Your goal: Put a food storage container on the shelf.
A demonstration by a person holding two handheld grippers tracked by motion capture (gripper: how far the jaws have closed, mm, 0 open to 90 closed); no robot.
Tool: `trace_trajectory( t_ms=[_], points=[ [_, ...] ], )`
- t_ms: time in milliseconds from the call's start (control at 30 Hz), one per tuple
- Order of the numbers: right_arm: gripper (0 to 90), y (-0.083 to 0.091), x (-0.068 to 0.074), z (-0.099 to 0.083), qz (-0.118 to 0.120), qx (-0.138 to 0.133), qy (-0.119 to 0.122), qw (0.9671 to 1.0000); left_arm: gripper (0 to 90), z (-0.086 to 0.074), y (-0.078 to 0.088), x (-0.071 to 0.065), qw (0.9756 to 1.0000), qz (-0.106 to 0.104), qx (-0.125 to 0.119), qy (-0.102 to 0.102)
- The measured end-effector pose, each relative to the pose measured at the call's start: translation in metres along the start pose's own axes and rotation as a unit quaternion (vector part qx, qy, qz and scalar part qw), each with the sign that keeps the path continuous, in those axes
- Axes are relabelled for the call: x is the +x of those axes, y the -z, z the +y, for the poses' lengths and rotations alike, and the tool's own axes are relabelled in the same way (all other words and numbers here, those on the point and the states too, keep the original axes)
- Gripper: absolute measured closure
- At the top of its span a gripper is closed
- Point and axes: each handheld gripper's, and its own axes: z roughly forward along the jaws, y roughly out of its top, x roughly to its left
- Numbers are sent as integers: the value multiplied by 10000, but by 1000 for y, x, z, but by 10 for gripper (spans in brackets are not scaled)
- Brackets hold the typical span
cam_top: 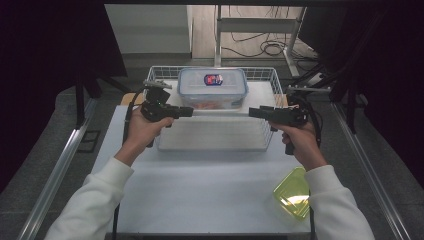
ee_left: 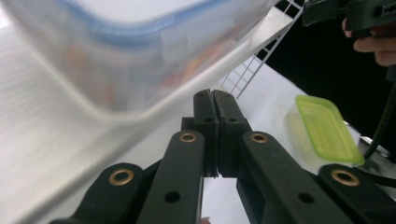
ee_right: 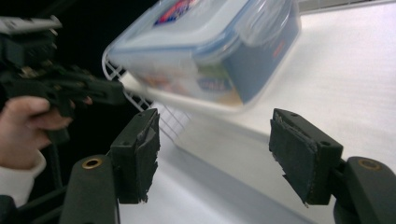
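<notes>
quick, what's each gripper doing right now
left gripper: jaws closed, holding nothing
right gripper: jaws open, holding nothing

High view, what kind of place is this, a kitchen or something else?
Likely a lab recording station, not a kitchen: a white table ringed by dark curtains, loose cables on the floor, and hand-held grippers at a wire basket.

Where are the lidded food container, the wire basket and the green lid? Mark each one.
lidded food container [cam_top: 213, 87], high view, on its lid.
wire basket [cam_top: 274, 80], high view, on its right rim.
green lid [cam_top: 292, 194], high view, on its middle.
</notes>
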Motion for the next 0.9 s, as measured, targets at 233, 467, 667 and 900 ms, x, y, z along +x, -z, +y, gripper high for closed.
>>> trace_trajectory(
  t_ms=[233, 467, 667, 900],
  points=[
    [326, 10, 3, -16, 16, 169, 120, 9998, 702, -41, 17, -5, 9993, 237, -53, 270],
    [324, 17, 0, -41, 70, 372, 251, 9990, 358, -81, 17, -11, 9988, 368, 69, 300],
    [324, 14, -2, -68, -161, 898, 519, 9945, 266, -109, 10, -10, 9983, 158, 303, 471],
    [324, 20, -2, -95, -306, 1051, 527, 9926, 257, -131, 6, -9, 9973, -19, 386, 626]
  ],
)
